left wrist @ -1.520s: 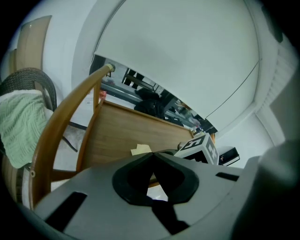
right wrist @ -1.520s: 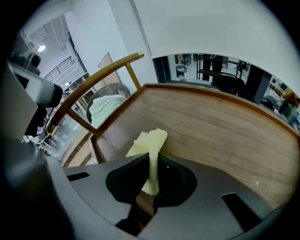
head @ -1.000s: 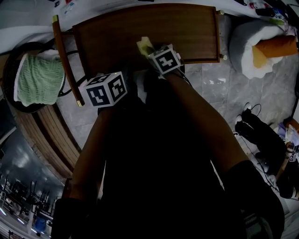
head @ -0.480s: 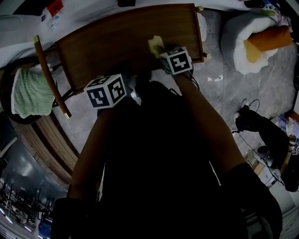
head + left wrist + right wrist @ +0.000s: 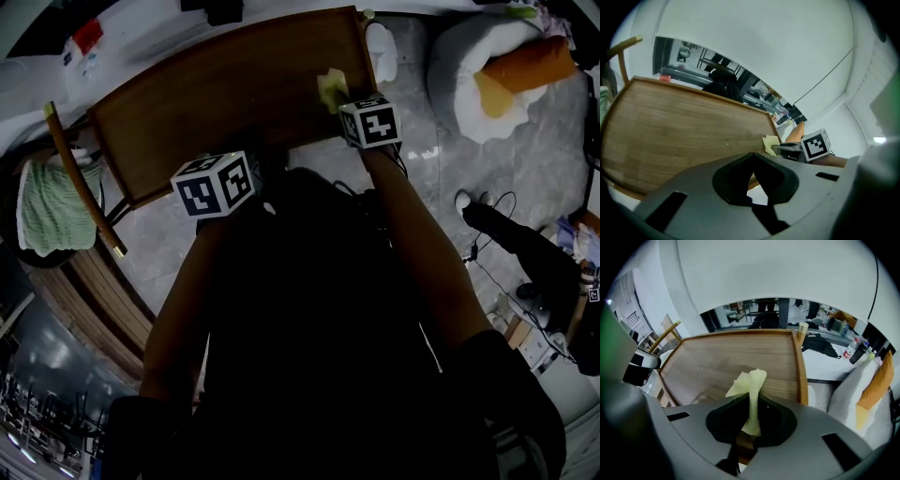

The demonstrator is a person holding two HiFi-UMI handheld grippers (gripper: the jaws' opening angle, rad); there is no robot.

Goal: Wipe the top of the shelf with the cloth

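The shelf top (image 5: 216, 98) is a brown wooden board with a raised rim, also seen in the left gripper view (image 5: 679, 131) and the right gripper view (image 5: 736, 364). A pale yellow cloth (image 5: 331, 90) lies on it near the right front corner. My right gripper (image 5: 751, 401) is shut on the cloth (image 5: 750, 385), which sticks up between the jaws; its marker cube (image 5: 373, 122) shows just behind. My left gripper (image 5: 752, 164) is shut and holds nothing. It hangs at the shelf's front edge, left of the right gripper, under its cube (image 5: 214, 182).
A green towel (image 5: 47, 211) lies on a round stand at the left, beside a wooden rail (image 5: 80, 183). A white beanbag with an orange cushion (image 5: 487, 70) sits right of the shelf. Dark bags and cables (image 5: 525, 258) lie on the grey floor.
The right gripper has slid the cloth to the right along the shelf top, close to the right rim. The left gripper has stayed by the front edge.
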